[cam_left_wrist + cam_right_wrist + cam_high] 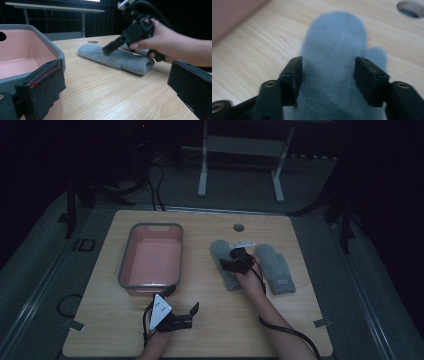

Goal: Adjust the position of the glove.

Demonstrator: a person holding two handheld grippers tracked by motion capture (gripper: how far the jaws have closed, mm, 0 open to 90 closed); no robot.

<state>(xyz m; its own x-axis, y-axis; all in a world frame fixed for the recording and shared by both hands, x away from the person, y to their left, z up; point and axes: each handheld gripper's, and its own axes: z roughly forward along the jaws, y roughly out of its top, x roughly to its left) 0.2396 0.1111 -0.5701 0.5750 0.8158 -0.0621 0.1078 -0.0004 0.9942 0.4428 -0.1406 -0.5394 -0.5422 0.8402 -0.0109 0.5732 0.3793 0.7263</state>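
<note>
Two grey mittens lie side by side on the wooden table. My right gripper (235, 261) has come down on the left mitten (218, 248). In the right gripper view its jaws (328, 75) stand on either side of that mitten (334, 37), and the fuzzy cloth fills the gap and touches both pads. The left gripper view shows the right gripper (125, 40) from the side, tilted onto the mitten (125, 61). The other mitten (276, 267) lies just to the right, untouched. My left gripper (182, 299) rests near the front edge, open (120, 95) with nothing between its jaws.
A pink tub with a grey rim (155, 226) stands left of the mittens, close to my left gripper (50, 45). A round cable hole (238, 227) sits near the table's far edge. Cables trail from both grippers over the front edge.
</note>
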